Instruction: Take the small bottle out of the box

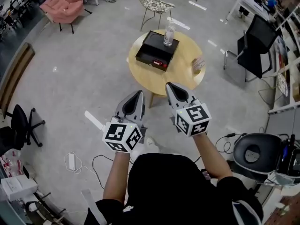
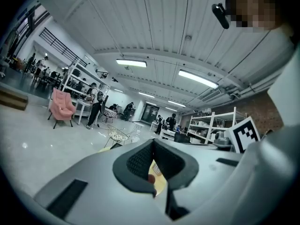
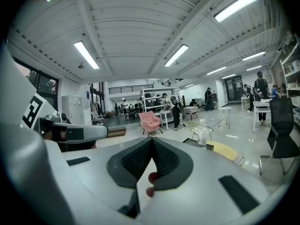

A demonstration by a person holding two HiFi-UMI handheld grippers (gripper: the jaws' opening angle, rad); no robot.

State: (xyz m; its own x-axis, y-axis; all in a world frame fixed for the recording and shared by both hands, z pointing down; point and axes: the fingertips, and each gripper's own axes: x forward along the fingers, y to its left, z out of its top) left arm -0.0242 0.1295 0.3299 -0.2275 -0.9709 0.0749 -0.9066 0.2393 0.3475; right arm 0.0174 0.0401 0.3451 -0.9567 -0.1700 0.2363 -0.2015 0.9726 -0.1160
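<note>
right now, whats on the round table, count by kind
box: 1
bottle: 1
small pack: 1
total: 3

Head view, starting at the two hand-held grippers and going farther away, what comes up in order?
Round wooden table → black box → small bottle at the box's far end → white wire chair.

place: open-plan lab-office | signs: white shelving racks (image 2: 212,125), black office chair (image 1: 255,46), ceiling strip lights (image 3: 177,55)
</note>
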